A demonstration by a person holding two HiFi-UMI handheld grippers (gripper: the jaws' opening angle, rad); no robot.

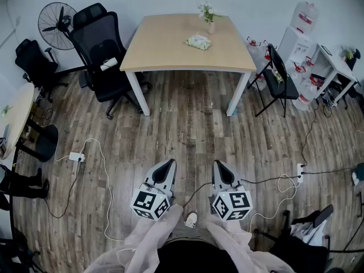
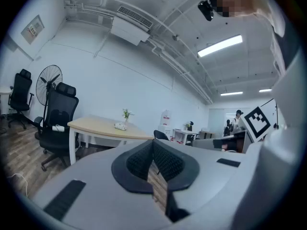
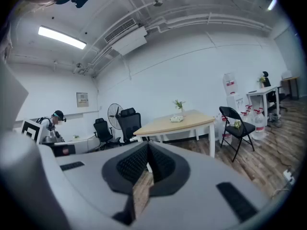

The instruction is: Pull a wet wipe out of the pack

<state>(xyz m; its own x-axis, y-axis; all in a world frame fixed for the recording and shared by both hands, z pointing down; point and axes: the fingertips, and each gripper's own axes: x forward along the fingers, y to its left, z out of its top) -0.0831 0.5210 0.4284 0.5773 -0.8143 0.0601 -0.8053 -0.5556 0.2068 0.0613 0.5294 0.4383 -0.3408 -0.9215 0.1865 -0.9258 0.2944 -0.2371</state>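
The wet wipe pack (image 1: 198,41), pale green and white, lies on the far half of a wooden table (image 1: 170,53), beside a small vase of flowers (image 1: 209,17). Both grippers are held close to the person's body, well short of the table. The left gripper (image 1: 169,165) and the right gripper (image 1: 218,166) point forward, each with its jaws together at the tips and nothing between them. From the left gripper view the pack (image 2: 120,126) shows small on the distant tabletop; the right gripper view has the pack (image 3: 176,120) far off too.
A black office chair (image 1: 102,50) and a standing fan (image 1: 57,19) are left of the table. A folding chair (image 1: 278,78) and a white side table (image 1: 335,67) are at the right. Cables and a power strip (image 1: 77,157) lie on the wood floor (image 1: 187,135).
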